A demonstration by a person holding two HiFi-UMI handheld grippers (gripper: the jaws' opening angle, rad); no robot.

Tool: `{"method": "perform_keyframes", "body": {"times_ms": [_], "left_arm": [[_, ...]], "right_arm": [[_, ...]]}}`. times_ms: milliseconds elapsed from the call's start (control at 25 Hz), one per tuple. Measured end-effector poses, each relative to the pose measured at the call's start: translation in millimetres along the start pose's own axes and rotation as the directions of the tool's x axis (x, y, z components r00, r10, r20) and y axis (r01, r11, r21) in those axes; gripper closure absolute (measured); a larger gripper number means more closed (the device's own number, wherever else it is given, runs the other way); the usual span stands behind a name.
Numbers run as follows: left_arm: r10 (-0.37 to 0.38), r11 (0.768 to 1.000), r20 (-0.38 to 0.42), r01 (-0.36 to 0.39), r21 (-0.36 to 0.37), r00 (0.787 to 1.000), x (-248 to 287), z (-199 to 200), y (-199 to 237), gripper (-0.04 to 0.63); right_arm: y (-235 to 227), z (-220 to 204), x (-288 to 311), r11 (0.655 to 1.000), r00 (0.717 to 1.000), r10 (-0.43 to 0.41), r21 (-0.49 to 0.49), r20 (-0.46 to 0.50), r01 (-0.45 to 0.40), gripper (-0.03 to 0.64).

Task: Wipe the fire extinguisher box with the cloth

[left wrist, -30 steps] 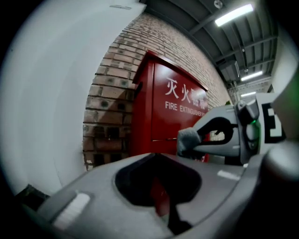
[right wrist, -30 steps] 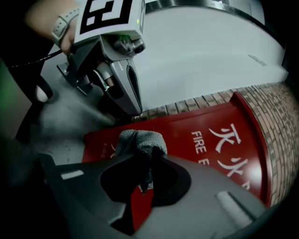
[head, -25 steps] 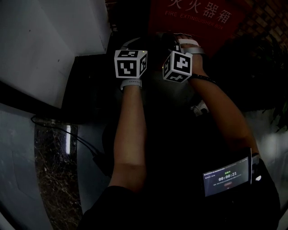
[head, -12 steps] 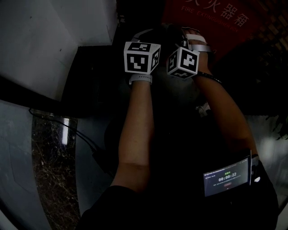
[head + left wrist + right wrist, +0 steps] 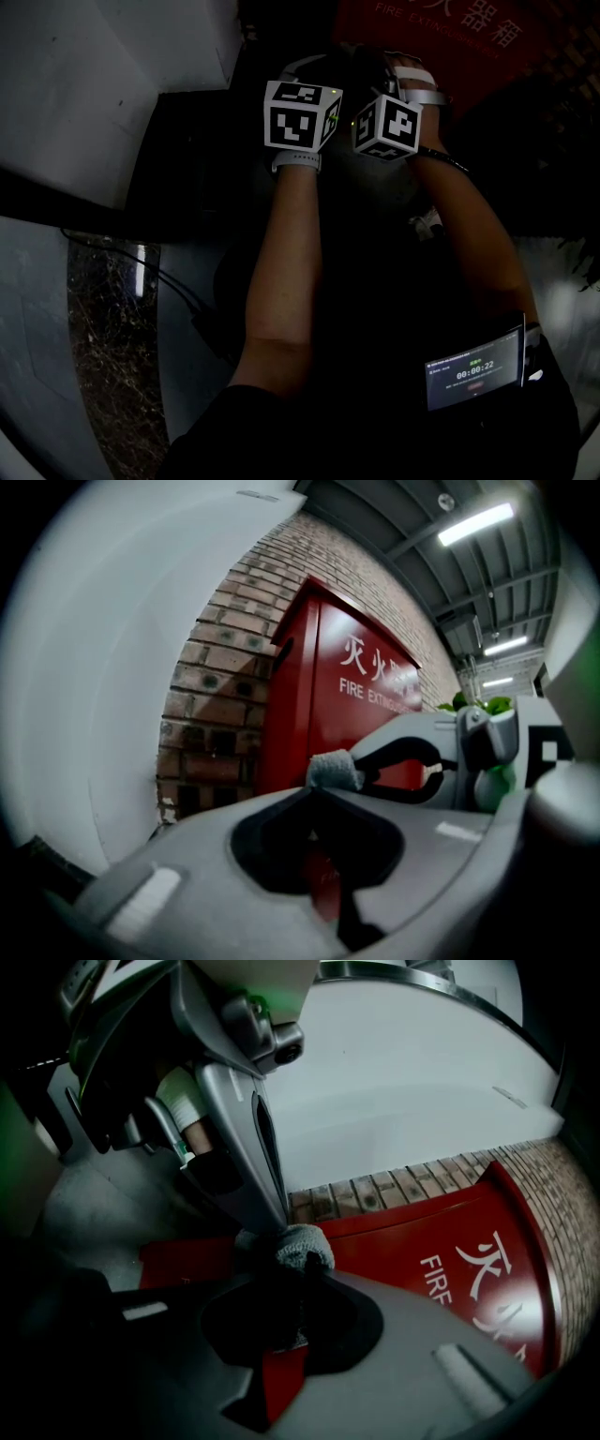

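Note:
The red fire extinguisher box (image 5: 349, 697) stands against a brick wall, and shows too in the right gripper view (image 5: 441, 1241) and at the top of the head view (image 5: 422, 28). A small grey cloth (image 5: 302, 1241) sits pinched at the tips of my right gripper (image 5: 302, 1260), which is shut on it. My left gripper (image 5: 314, 791) has its jaws shut, and their tips rest right against the same cloth (image 5: 333, 769). Both marker cubes (image 5: 302, 114) hang side by side just in front of the box. The head view is too dark to show the jaws.
A white wall (image 5: 112, 667) rises left of the brick wall (image 5: 220, 700). Green leaves (image 5: 478, 705) show right of the box. In the head view a timer screen (image 5: 473, 370) sits at the person's waist, and a cable (image 5: 159, 281) crosses the floor by a marble strip (image 5: 108, 347).
Both grippers have shifted a little up and right in the head view and drawn slightly closer together. The box has slid towards the top edge.

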State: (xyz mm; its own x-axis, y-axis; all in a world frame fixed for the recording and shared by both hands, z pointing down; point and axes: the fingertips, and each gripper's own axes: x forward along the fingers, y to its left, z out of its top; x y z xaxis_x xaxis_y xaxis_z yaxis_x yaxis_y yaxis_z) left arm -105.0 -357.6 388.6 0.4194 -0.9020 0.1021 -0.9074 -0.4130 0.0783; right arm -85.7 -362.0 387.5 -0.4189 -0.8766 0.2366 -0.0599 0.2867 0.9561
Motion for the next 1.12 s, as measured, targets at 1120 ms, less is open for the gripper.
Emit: {"method": "perform_keyframes", "body": {"times_ms": [1120], "left_arm": [[-0.264, 0.956, -0.013, 0.263, 0.127, 0.965, 44.3, -2.6, -149.1, 0.592]], "right_arm": [[-9.5, -130.3, -47.2, 0.999, 0.989, -0.018, 0.029, -0.148, 0.022, 0.584]]}}
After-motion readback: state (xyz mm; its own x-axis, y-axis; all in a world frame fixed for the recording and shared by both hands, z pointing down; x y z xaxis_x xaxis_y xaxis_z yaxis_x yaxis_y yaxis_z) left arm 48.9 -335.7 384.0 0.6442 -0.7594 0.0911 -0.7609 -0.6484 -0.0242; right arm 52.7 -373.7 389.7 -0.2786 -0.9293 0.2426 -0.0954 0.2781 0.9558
